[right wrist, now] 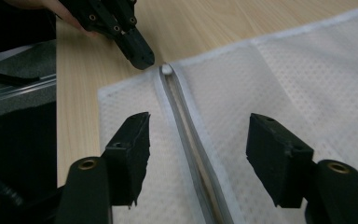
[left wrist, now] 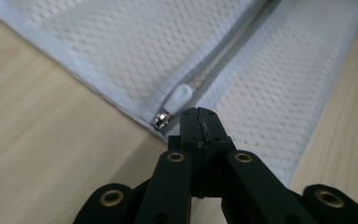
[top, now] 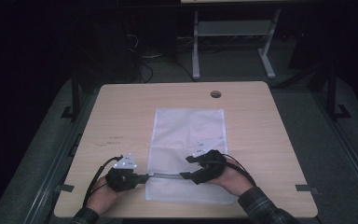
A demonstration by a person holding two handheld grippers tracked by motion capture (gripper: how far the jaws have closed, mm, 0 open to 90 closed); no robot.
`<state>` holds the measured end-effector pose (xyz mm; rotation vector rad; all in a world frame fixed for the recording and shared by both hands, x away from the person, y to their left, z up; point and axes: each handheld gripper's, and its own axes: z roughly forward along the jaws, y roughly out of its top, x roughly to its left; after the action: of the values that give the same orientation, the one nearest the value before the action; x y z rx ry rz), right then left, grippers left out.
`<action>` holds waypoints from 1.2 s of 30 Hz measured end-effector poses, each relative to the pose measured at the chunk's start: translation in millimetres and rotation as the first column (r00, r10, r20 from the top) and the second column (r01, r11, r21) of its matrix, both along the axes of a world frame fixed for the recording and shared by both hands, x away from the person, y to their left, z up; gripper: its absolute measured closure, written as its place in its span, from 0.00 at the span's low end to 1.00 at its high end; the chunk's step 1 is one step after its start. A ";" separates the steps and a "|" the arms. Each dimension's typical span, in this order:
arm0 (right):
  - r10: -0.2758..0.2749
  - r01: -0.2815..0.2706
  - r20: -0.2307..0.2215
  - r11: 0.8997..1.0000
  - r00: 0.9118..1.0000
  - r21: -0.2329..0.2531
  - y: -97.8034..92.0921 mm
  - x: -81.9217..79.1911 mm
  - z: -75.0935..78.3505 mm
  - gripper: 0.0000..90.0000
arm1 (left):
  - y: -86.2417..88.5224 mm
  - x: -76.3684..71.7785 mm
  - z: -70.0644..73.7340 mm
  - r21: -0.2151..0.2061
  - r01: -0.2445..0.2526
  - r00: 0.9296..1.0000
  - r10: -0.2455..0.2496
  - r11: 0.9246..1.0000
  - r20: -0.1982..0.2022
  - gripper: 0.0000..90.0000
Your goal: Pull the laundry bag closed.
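A white mesh bag (top: 186,135) lies flat on the wooden table (top: 121,107), its zipper (top: 165,175) running along the near edge. My left gripper (top: 144,178) is shut at the bag's left edge. In the left gripper view its closed tips (left wrist: 199,114) sit right beside the white zipper pull (left wrist: 177,97); whether they pinch fabric I cannot tell. My right gripper (top: 187,167) is open over the zipper, one jaw on each side. The right gripper view shows the zipper (right wrist: 186,135) running between its jaws (right wrist: 198,123) toward the pull (right wrist: 166,69) and the left gripper (right wrist: 143,59).
A round cable hole (top: 216,94) sits near the table's far edge. Faint writing (top: 116,137) marks the wood left of the bag. A grey desk frame (top: 233,42) stands on the dark floor beyond the table. Bare wood surrounds the bag.
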<state>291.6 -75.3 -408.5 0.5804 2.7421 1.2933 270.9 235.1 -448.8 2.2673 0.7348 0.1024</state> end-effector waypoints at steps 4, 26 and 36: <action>0.031 -0.031 -0.004 0.999 1.000 0.009 18.8 6.2 -0.2 0.49 | 5.4 0.1 3.9 -0.004 -0.017 1.000 0.017 1.000 0.010 1.00; 0.175 -0.175 -0.009 0.982 0.985 -0.066 96.7 21.0 -27.5 0.70 | 13.4 32.3 6.1 -0.001 -0.094 0.995 0.094 0.996 0.035 1.00; 0.200 -0.202 -0.021 0.973 0.979 -0.112 113.1 27.3 -38.9 0.73 | 10.1 39.5 5.4 -0.006 -0.098 0.995 0.098 0.995 0.036 1.00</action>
<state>318.9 37.8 -447.4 0.3074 2.9221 1.1613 310.4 245.1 -443.5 2.2195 0.8269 0.1875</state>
